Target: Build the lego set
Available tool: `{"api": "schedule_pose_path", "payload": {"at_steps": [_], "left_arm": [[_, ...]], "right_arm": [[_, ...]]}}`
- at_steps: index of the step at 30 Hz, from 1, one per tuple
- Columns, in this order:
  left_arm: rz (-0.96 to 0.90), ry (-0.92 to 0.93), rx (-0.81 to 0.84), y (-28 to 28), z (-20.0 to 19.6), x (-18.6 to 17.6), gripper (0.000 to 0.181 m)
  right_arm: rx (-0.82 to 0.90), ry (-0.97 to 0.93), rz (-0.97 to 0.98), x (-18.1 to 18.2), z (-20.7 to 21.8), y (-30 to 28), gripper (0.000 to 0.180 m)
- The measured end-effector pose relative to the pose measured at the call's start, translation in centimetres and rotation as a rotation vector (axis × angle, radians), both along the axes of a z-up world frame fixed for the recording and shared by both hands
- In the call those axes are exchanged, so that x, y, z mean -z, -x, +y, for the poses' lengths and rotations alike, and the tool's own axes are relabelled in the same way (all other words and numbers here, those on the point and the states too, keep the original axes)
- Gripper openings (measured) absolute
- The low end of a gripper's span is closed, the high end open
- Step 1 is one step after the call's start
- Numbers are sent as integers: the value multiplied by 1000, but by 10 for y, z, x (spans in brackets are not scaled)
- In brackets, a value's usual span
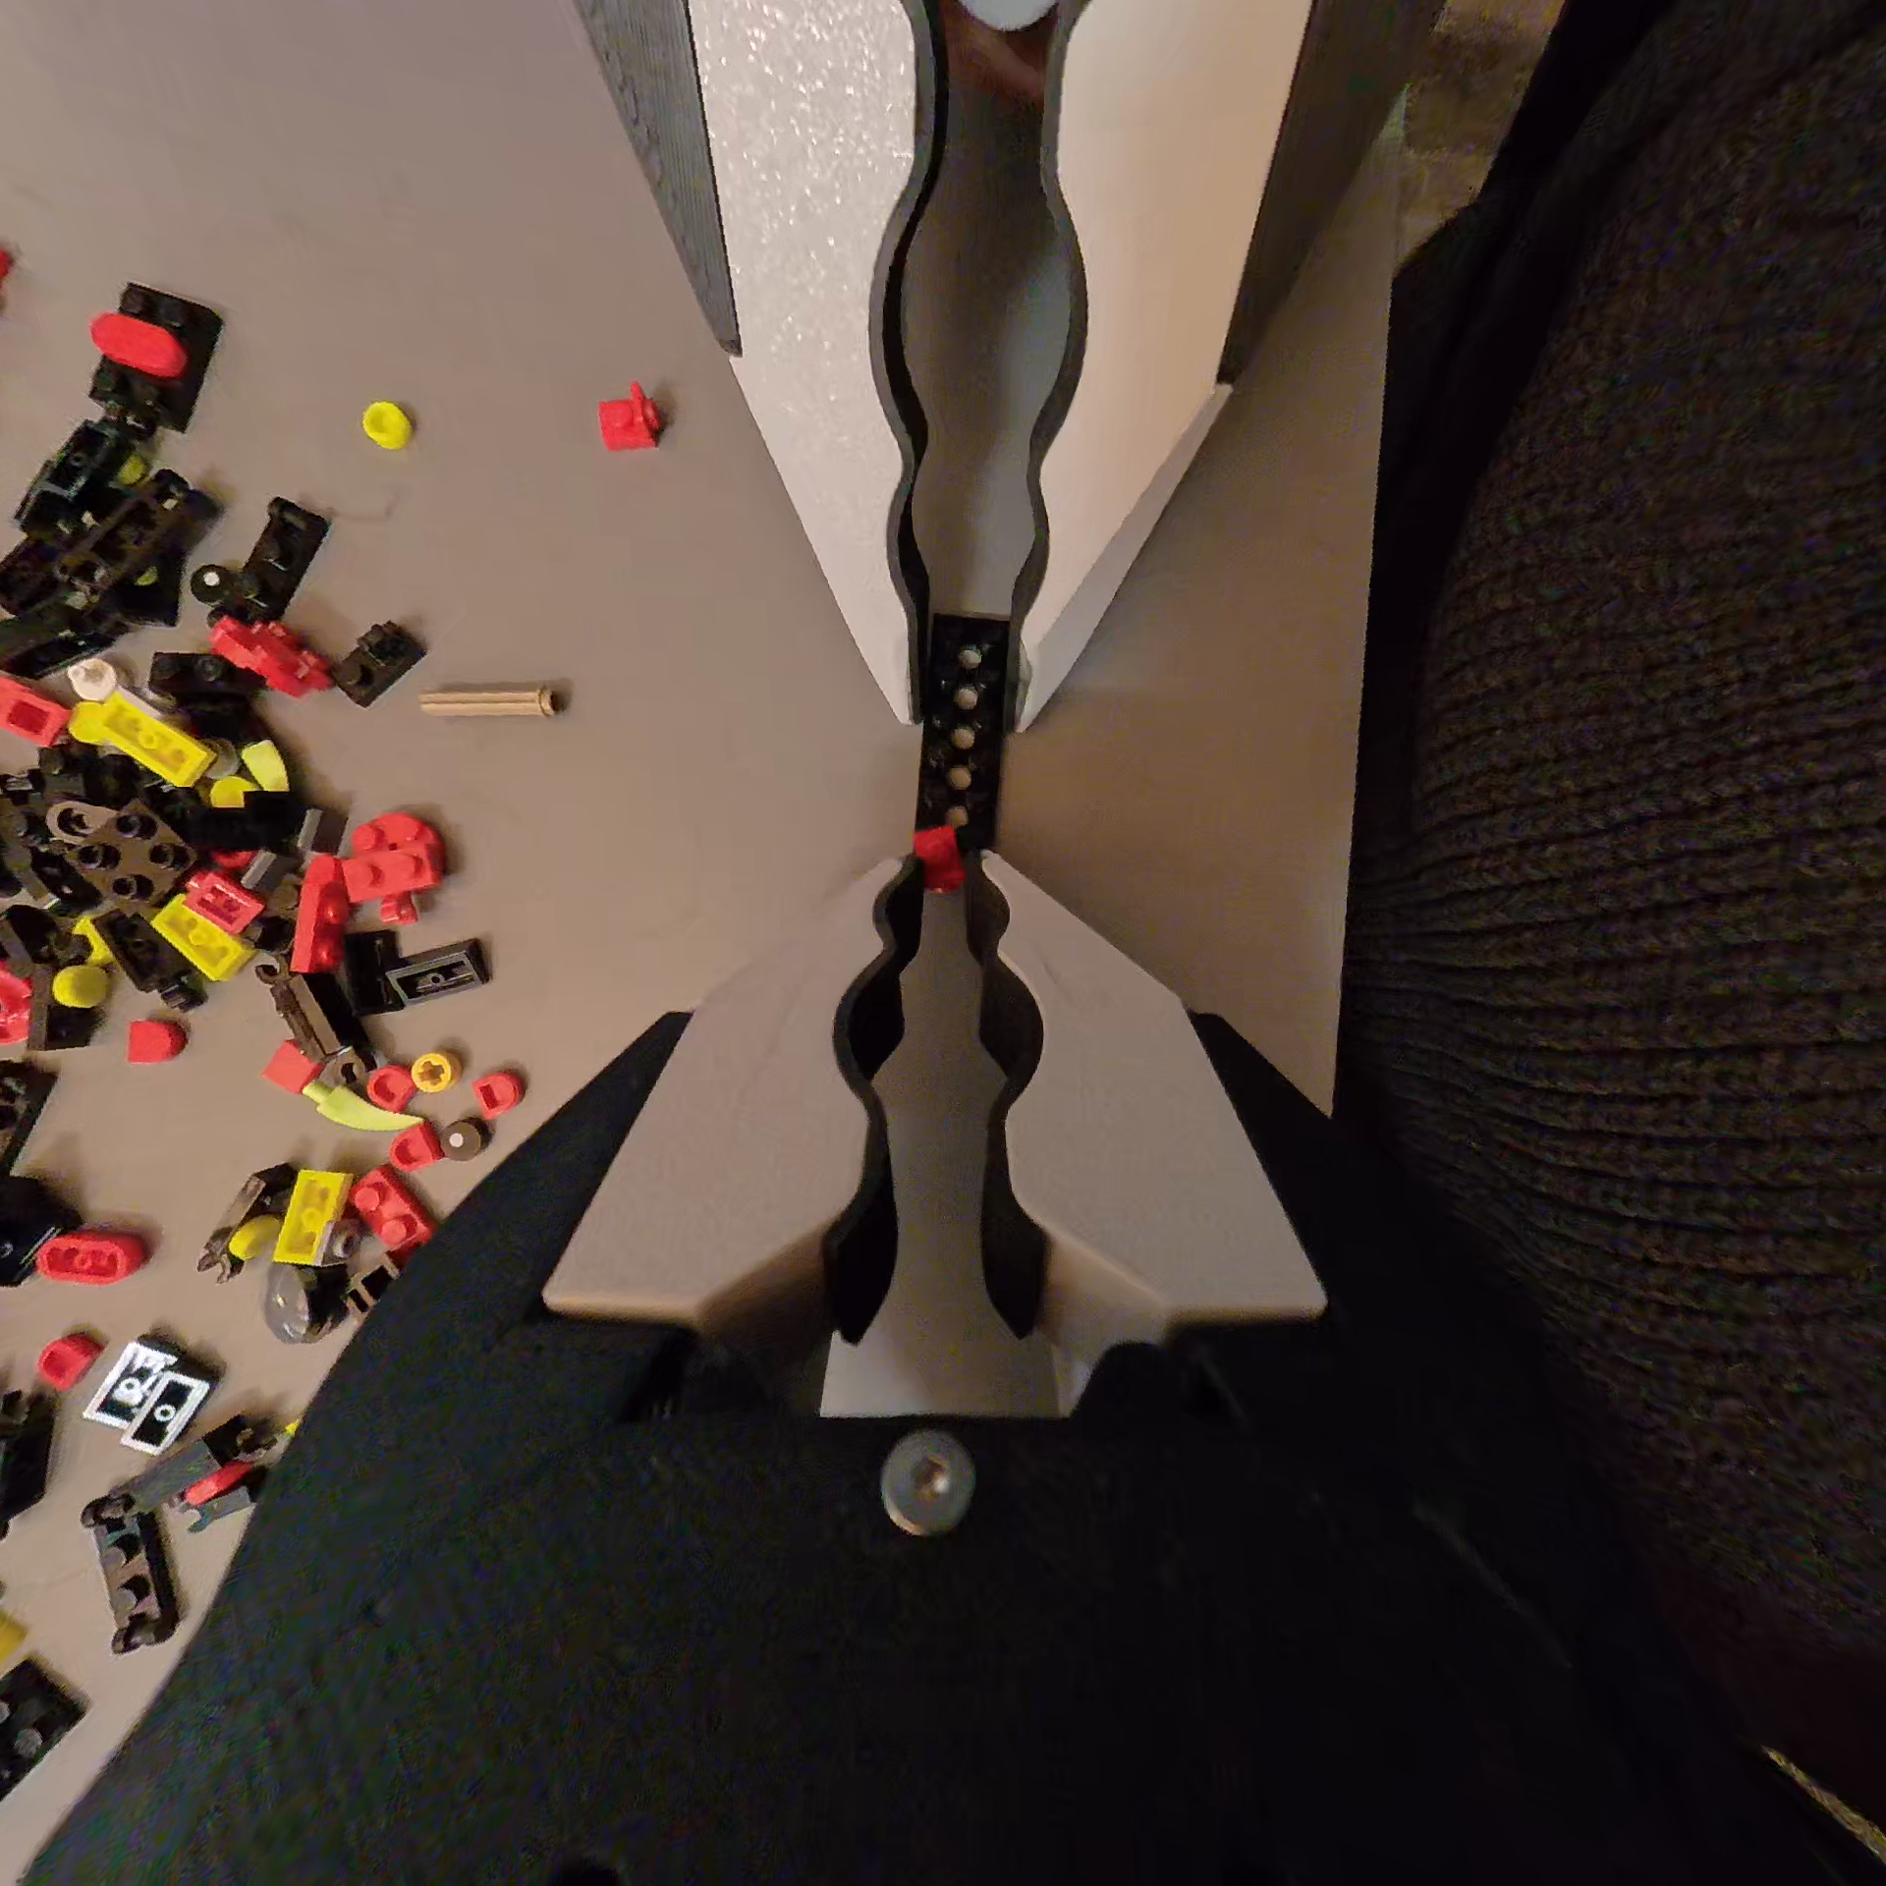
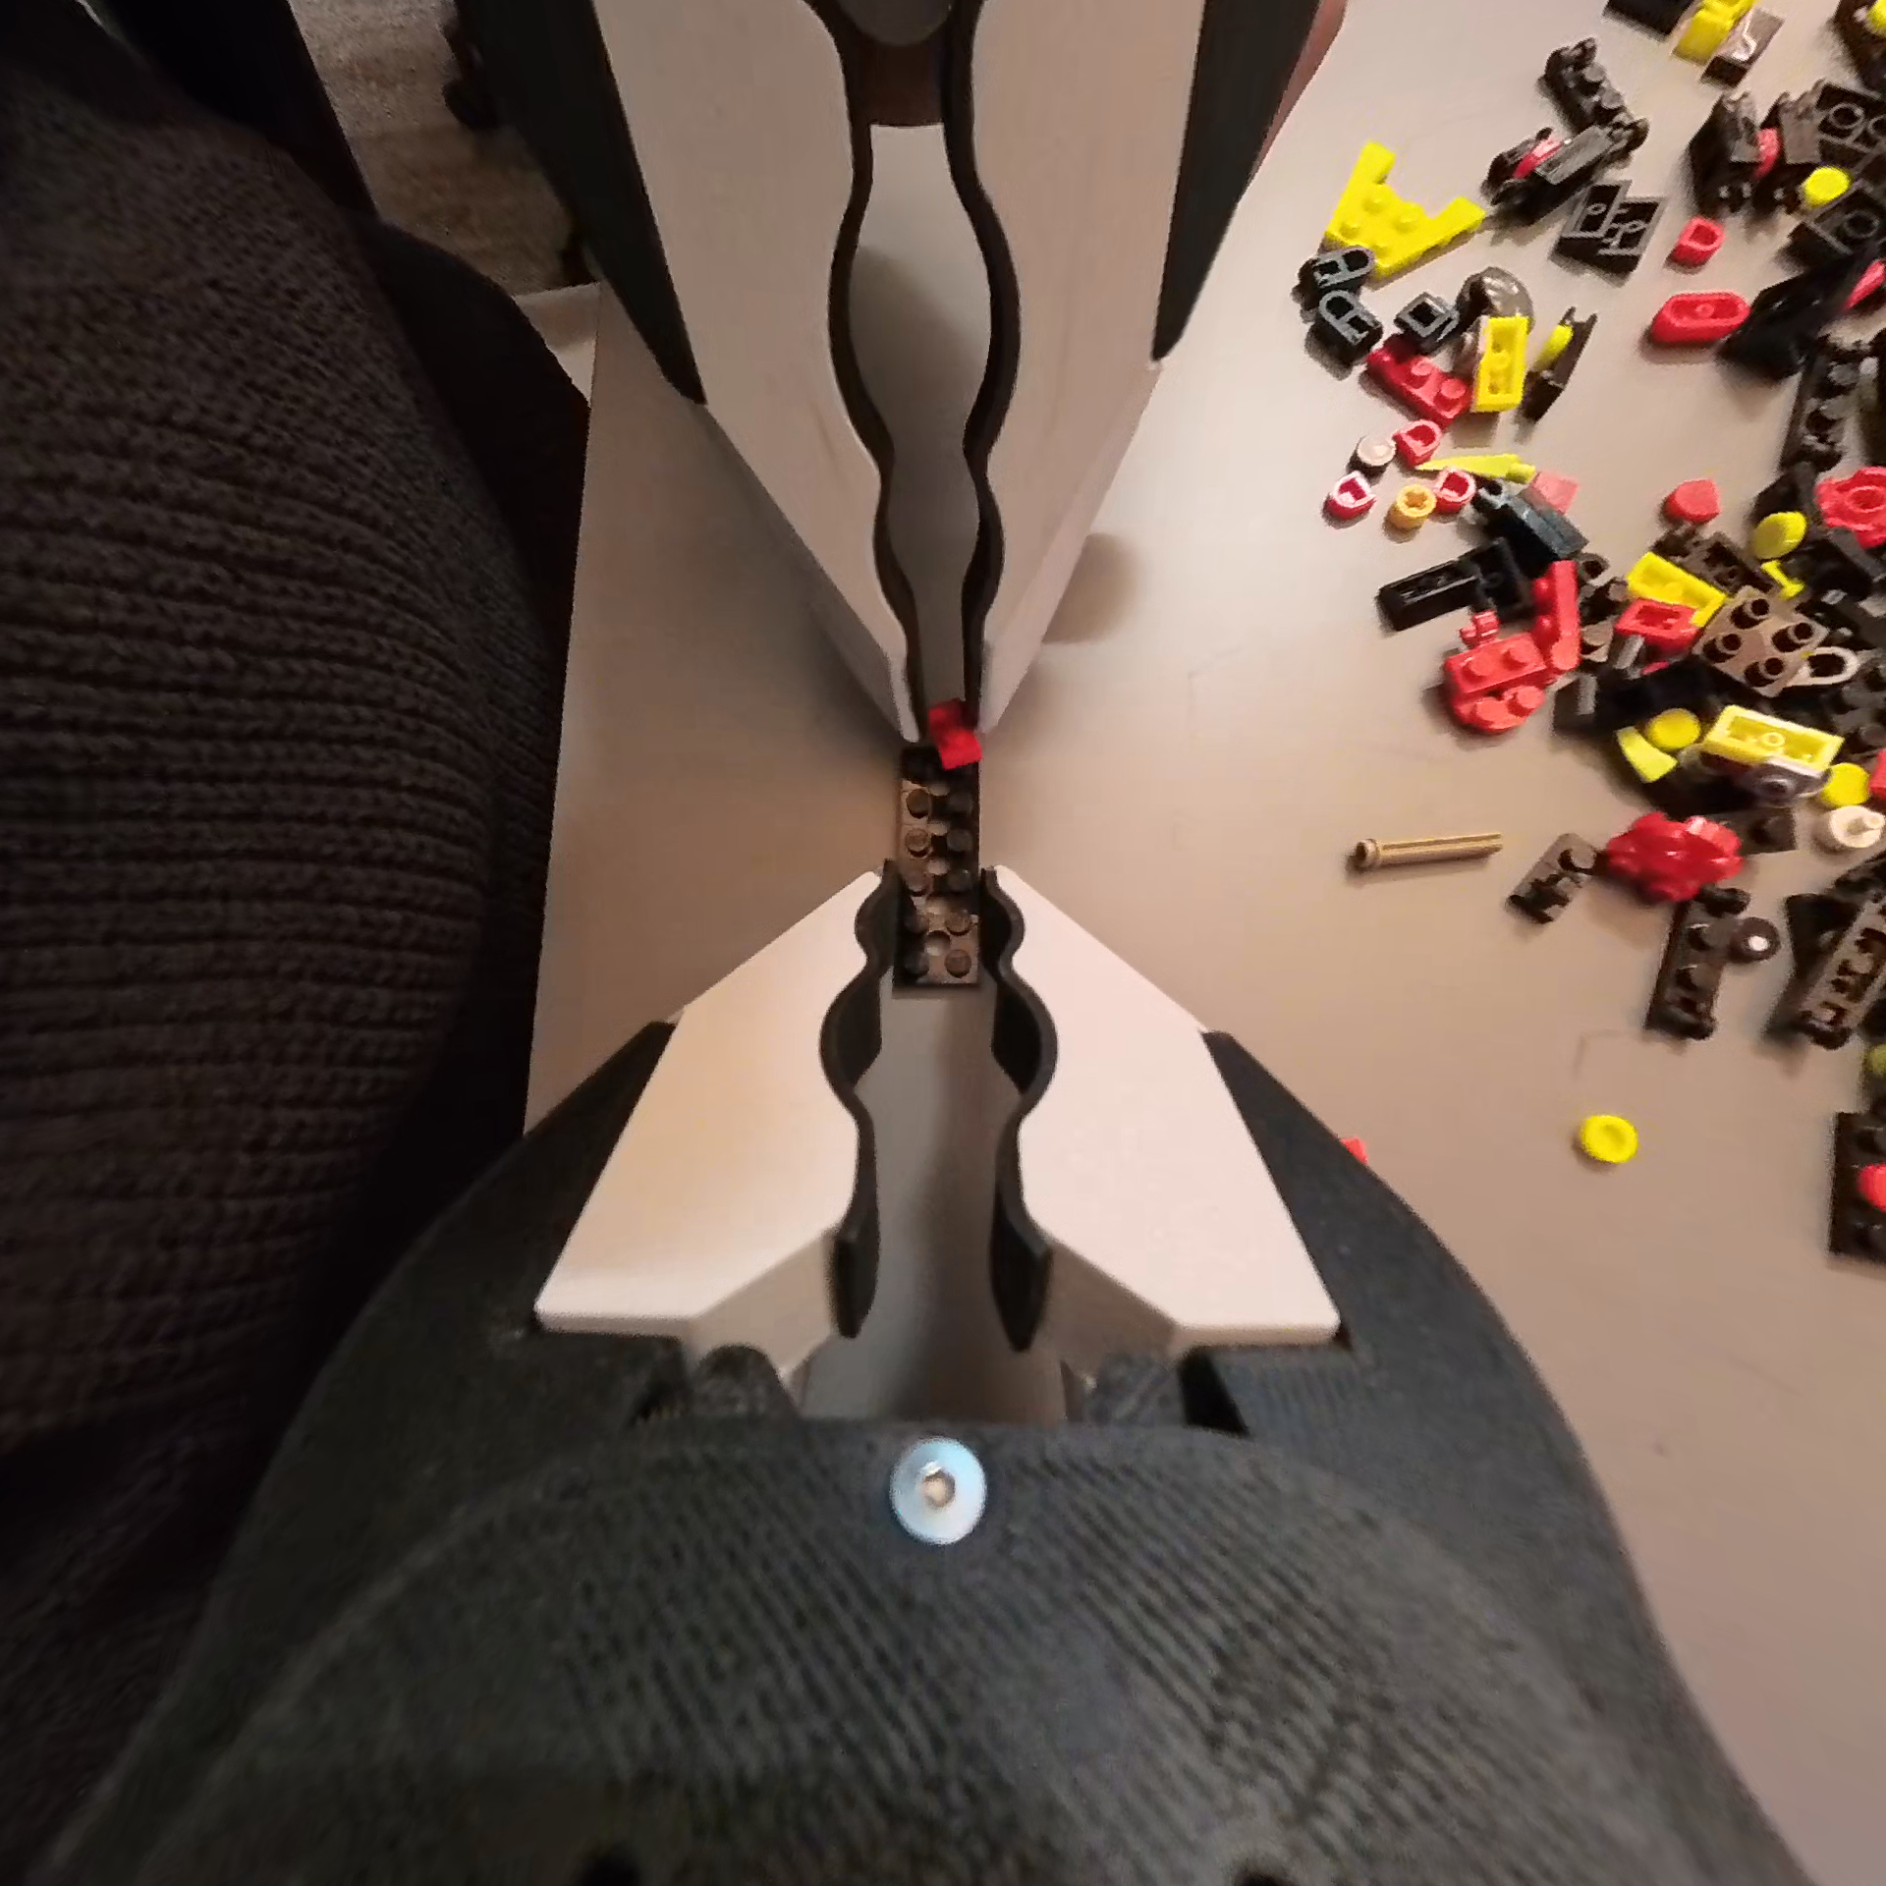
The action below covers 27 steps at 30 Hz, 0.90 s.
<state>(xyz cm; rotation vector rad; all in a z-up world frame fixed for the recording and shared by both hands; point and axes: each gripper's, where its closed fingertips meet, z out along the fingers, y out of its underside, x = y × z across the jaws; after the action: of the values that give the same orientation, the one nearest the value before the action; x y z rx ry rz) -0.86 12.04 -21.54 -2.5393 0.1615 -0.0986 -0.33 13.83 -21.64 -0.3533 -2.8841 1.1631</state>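
My left gripper (image 1: 941, 870) is shut on a small red lego piece (image 1: 939, 859). My right gripper (image 1: 964, 679) faces it from the top of the left wrist view, shut on a long black lego plate (image 1: 961, 745) whose holed underside shows. The red piece touches the plate's free end. In the right wrist view my right gripper (image 2: 937, 903) grips the studded black plate (image 2: 934, 827) at its near end. The left gripper (image 2: 946, 714) comes in from above with the red piece (image 2: 954, 737) at the plate's far end. Both are held above the grey table (image 1: 612, 572).
A pile of loose black, red and yellow lego pieces (image 1: 153, 816) lies to the left, and shows to the right in the right wrist view (image 2: 1684, 612). A tan axle pin (image 1: 488, 700) (image 2: 1427, 849) lies apart. A person's dark knit garment (image 1: 1633, 816) (image 2: 204, 714) fills the table's near side. Only a small space, under 4 cm, lies between the two pairs of fingers. Between my right fingertips and the tan axle pin (image 2: 1427, 849) there is roughly 8 cm. The left camera catches it too, in the left wrist view (image 1: 491, 692).
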Motion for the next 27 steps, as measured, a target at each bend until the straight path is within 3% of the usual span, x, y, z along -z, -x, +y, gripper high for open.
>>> {"api": "schedule_pose_path", "payload": {"at_steps": [15, 21, 27], "left_arm": [[24, 7, -12, 2, 0, 1, 6], [23, 13, -6, 0, 0, 2, 6], [4, 2, -10, -1, 0, 2, 6]], "right_arm": [[-3, -8, 17, 0, 0, 1, 14], [23, 32, 84, -12, -4, 6, 27], [90, 56, 2, -11, -4, 10, 22]]}}
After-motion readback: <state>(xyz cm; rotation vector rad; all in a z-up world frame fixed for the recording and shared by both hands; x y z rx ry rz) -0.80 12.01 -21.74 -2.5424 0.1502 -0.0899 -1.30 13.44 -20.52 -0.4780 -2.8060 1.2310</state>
